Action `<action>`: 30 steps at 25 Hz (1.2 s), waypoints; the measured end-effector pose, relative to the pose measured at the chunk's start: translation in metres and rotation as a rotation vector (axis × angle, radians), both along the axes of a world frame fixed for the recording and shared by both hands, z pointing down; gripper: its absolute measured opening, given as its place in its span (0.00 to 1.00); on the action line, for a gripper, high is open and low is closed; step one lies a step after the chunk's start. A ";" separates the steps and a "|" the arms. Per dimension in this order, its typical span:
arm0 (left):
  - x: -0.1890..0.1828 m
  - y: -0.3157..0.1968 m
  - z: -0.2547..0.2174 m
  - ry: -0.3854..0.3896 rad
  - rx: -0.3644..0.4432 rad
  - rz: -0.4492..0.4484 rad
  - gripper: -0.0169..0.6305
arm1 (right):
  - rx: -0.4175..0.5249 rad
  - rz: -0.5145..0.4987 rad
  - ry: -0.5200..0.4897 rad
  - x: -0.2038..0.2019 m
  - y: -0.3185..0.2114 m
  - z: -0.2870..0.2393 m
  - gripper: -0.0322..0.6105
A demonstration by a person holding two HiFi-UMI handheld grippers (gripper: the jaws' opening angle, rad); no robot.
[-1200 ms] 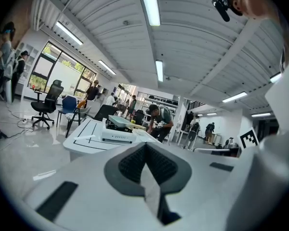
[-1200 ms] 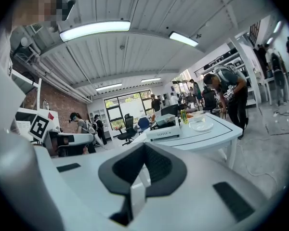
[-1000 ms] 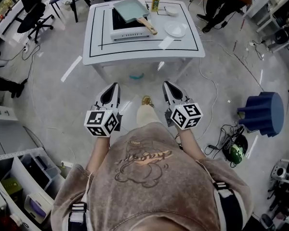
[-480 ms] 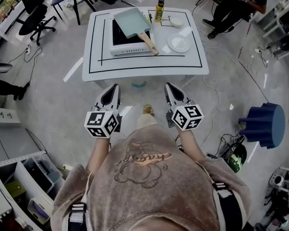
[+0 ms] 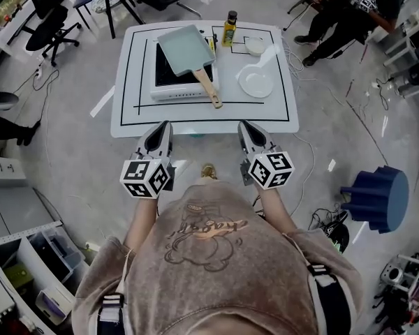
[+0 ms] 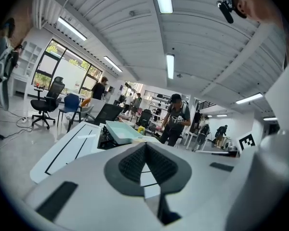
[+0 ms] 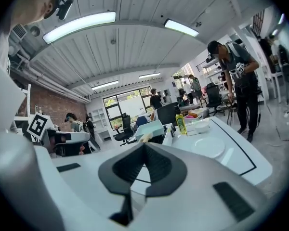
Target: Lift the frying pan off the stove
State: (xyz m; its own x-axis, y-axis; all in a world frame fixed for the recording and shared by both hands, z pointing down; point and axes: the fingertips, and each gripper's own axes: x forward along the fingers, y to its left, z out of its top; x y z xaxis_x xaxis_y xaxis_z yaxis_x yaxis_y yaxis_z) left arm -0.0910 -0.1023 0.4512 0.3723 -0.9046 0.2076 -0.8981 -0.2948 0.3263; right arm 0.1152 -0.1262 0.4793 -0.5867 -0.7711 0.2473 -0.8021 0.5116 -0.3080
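A pale teal rectangular frying pan (image 5: 186,49) with a wooden handle (image 5: 209,89) sits on a black-topped white stove (image 5: 167,75) on the white table (image 5: 126,110). The handle points toward the table's near edge. My left gripper (image 5: 159,132) and right gripper (image 5: 248,131) hang side by side just short of that near edge, both shut with nothing between the jaws. The pan (image 6: 123,131) lies ahead of the left gripper (image 6: 145,146) in the left gripper view. The right gripper view shows the pan (image 7: 151,127) beyond the shut right gripper (image 7: 144,146).
On the table right of the stove are a white plate (image 5: 255,82), a small white bowl (image 5: 254,46) and a yellow oil bottle (image 5: 230,19). A person (image 5: 356,9) stands at the table's far right. Office chairs (image 5: 45,19) stand at the left, a blue stool (image 5: 380,197) at the right.
The table with the pan has come nearer and now lies just beyond both grippers' tips. Both grippers stay shut and side by side.
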 end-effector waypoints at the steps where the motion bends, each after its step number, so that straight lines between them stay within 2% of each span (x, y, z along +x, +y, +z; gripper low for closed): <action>1: 0.002 -0.008 0.000 0.002 0.001 -0.004 0.03 | -0.001 -0.005 0.001 0.002 -0.008 0.000 0.05; 9: 0.010 -0.054 -0.001 0.010 0.007 -0.051 0.03 | -0.011 -0.061 0.003 0.007 -0.061 0.003 0.05; 16: -0.001 -0.074 0.003 0.017 -0.008 -0.079 0.03 | -0.024 -0.081 0.007 0.000 -0.087 0.006 0.05; 30: -0.007 -0.112 -0.004 0.021 -0.011 0.047 0.03 | -0.015 0.045 -0.027 -0.005 -0.109 -0.010 0.05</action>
